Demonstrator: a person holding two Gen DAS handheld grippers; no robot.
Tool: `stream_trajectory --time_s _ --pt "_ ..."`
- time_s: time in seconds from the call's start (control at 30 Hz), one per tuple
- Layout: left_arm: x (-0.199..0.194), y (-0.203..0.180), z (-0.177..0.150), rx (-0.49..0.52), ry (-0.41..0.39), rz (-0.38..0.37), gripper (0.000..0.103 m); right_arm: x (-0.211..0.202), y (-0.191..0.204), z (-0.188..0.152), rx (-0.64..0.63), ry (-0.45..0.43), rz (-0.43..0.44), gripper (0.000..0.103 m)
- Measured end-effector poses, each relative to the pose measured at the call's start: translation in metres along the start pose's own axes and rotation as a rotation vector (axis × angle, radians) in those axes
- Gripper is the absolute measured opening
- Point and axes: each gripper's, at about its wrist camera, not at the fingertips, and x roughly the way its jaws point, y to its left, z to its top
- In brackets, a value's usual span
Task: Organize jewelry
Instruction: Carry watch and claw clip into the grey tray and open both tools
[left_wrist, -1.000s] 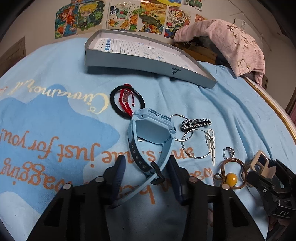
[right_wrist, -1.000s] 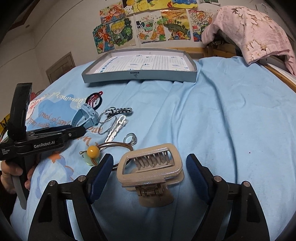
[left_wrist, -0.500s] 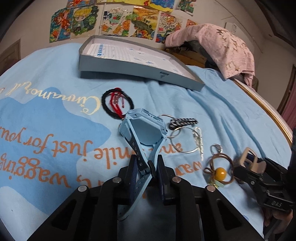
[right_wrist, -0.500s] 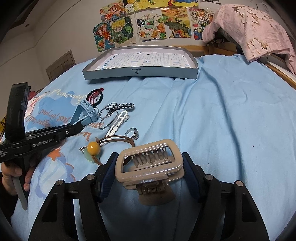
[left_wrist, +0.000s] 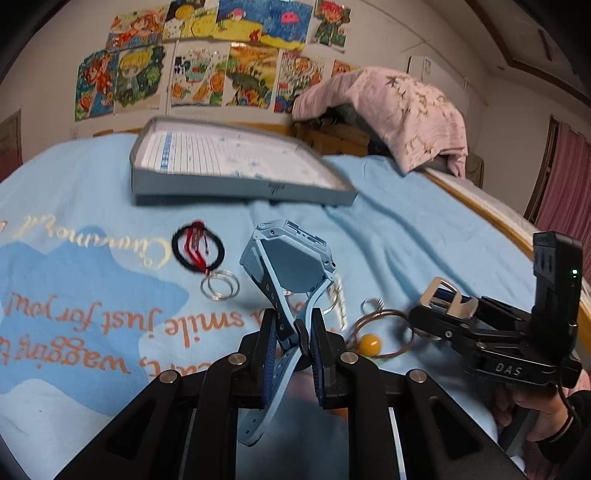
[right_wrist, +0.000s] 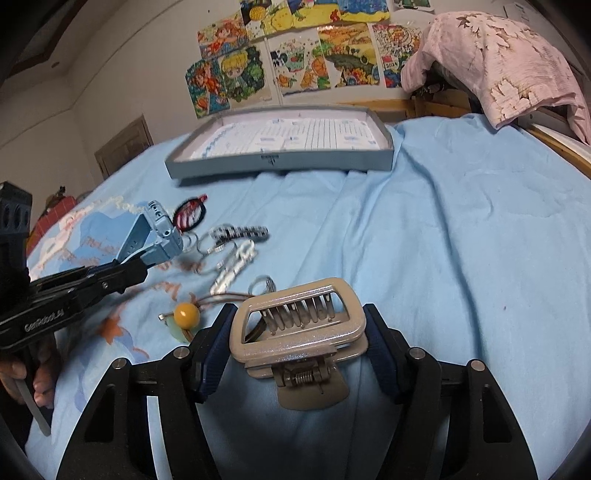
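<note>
My left gripper (left_wrist: 293, 334) is shut on the strap of a light-blue watch (left_wrist: 290, 258) and holds it lifted off the blue bedspread; it also shows in the right wrist view (right_wrist: 159, 236). My right gripper (right_wrist: 297, 332) is shut on a beige hair claw clip (right_wrist: 299, 325), which also shows in the left wrist view (left_wrist: 445, 297). The grey tray (left_wrist: 236, 192) lies beyond, also in the right wrist view (right_wrist: 280, 162). On the cloth lie a black and red hair tie (left_wrist: 197, 251), silver rings (left_wrist: 219, 288), and a brown cord with a yellow bead (left_wrist: 369, 343).
A black-and-white clip (right_wrist: 240, 233), a white clip (right_wrist: 234, 267) and a small ring (right_wrist: 264, 284) lie near the bead cord. A pink cloth (left_wrist: 402, 110) drapes over furniture at the back right. The bed's wooden edge (left_wrist: 491, 218) runs along the right.
Both grippers closed: the left on the watch strap, the right on the claw clip. The left has lifted the watch off the cloth, uncovering the silver rings beneath.
</note>
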Motion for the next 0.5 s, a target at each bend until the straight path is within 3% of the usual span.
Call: stream_trajectory --time_s 0.17,0.3,0.5 --pt "-0.006 0.011 0.025 -0.058 -0.012 0.011 0.016 -0.003 0.004 0.024 -0.019 -0.052 0.029 0.062" --pt "-0.001 0.029 0.056 -0.077 -0.064 0.056 0.016 0.008 0.012 0.066 -0.04 -0.094 0.067 0.062" --pt "0.037 0.07 0.119 -0.105 -0.122 0.111 0.016 0.067 0.025 0.142 -0.031 -0.137 0.11 0.062"
